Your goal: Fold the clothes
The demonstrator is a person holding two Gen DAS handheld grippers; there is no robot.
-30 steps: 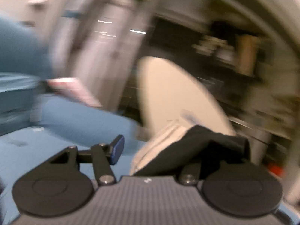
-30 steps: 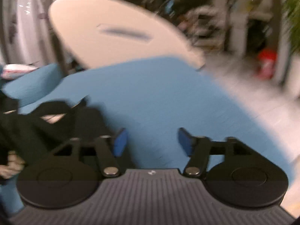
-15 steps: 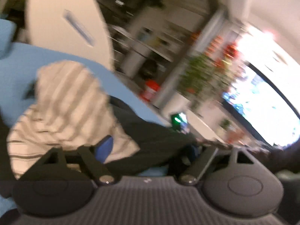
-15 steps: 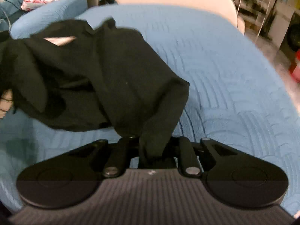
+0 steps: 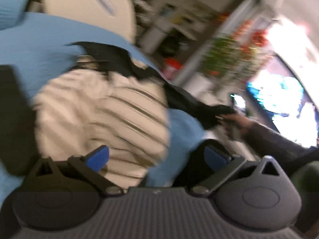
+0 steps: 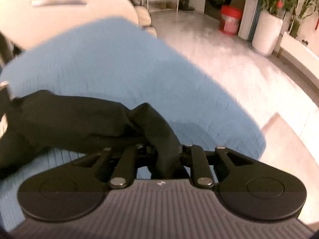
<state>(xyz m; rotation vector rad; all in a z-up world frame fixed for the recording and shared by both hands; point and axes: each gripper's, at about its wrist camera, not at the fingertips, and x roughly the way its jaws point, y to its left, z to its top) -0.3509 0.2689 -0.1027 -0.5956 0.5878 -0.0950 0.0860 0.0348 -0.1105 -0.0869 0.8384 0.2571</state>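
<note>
A black garment (image 6: 79, 119) lies stretched over the blue bed cover (image 6: 119, 59). My right gripper (image 6: 162, 151) is shut on a bunched corner of it. In the left wrist view the same black garment (image 5: 191, 101) runs right toward the other gripper, held by a gloved hand (image 5: 237, 121). A cream shirt with dark stripes (image 5: 103, 111) lies on the blue cover (image 5: 39, 43) just in front of my left gripper (image 5: 155, 155), which is open and holds nothing. That view is blurred.
A white oval headboard (image 6: 59, 10) stands at the bed's far end. Beyond the bed edge is pale floor (image 6: 229, 59) with a red bucket (image 6: 230, 20), a white planter (image 6: 267, 31) and shelves.
My left gripper let go of the black garment and opened over the striped shirt. My right gripper, shut on the black garment, pulled it right toward the bed edge.
</note>
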